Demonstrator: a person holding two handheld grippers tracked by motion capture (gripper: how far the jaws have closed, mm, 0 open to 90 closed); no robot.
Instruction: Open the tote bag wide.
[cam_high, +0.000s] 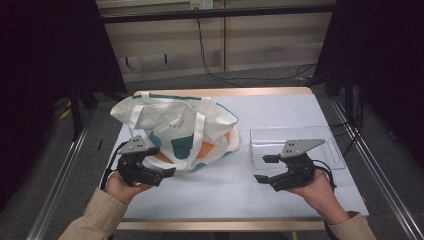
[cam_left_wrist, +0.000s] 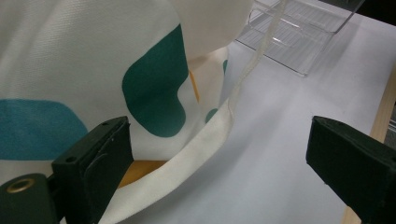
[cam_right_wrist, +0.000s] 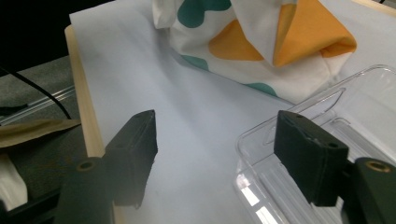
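One white canvas tote bag, blotched teal and orange, slumps near the desk's left edge, left gripper and right gripper both released.

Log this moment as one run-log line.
left claw: open, at bag edge | right claw: open, empty, by tray | table: bag left, tray right

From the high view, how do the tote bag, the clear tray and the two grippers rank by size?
1. Tote bag
2. Clear tray
3. Left gripper and right gripper: these look about alike, so no ranking between them.
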